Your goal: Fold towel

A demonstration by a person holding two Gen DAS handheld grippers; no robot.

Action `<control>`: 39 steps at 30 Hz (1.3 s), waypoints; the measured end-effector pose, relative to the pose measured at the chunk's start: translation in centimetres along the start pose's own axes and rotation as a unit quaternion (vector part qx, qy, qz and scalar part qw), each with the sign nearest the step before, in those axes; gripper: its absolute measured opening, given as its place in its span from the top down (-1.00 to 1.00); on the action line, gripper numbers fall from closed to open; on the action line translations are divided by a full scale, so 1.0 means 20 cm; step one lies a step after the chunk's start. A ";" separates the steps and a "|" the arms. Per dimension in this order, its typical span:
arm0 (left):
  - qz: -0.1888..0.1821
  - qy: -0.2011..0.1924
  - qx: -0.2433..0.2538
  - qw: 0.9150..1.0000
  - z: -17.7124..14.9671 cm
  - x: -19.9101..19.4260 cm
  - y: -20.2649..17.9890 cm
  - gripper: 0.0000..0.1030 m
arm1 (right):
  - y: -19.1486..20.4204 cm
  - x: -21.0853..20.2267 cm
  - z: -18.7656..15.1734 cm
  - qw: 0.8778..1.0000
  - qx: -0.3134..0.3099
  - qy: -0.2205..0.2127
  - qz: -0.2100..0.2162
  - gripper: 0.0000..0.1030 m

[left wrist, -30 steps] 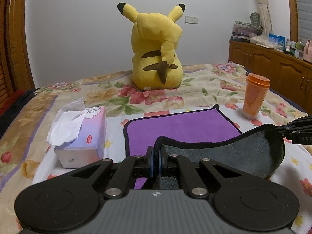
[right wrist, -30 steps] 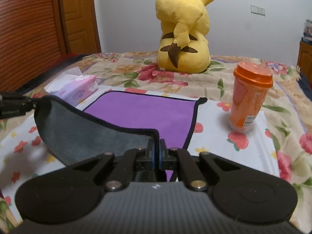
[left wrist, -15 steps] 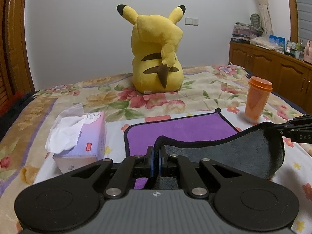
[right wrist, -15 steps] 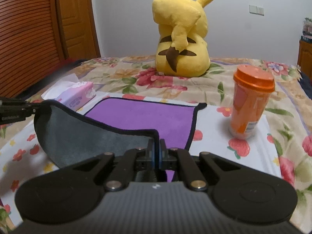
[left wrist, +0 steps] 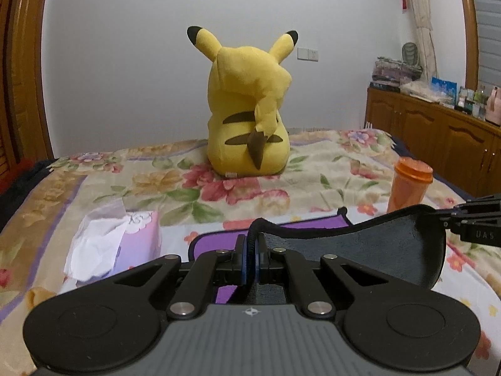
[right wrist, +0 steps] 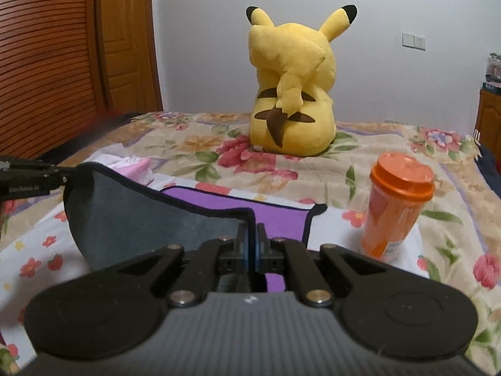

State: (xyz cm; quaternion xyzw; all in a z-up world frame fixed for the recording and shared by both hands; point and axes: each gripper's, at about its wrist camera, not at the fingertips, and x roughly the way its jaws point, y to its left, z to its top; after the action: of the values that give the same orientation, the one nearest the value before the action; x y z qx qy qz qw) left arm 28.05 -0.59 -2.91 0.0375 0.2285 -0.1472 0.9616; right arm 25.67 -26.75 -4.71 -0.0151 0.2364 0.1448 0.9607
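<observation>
Our left gripper and right gripper each clamped tight on a near corner of the purple towel, grey underside lifted above our floral bed, far half lying flat, orange cup beside it.

Bedroom: bed w/ plush toy.

Left gripper and right gripper both angle gently downward, fingers clamped tight, side by side.
</observation>
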 end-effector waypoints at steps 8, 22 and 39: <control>0.006 -0.012 0.003 1.000 0.07 0.06 -0.01 0.85 | -0.04 0.05 0.04 1.000 -0.009 0.002 -0.009 0.91; 0.013 -0.020 0.001 1.000 0.12 0.20 0.02 0.85 | -0.06 0.15 0.09 0.999 -0.033 -0.025 -0.016 0.91; 0.028 -0.016 0.026 0.999 0.14 0.37 0.07 0.85 | -0.12 0.27 0.11 0.997 -0.024 -0.057 -0.035 0.92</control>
State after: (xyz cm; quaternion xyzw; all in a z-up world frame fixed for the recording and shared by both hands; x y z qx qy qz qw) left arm 35.90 -1.66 -3.65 0.0665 0.2082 -0.1271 0.9675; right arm 31.89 -27.32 -5.36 -0.0379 0.1773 0.1174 0.9764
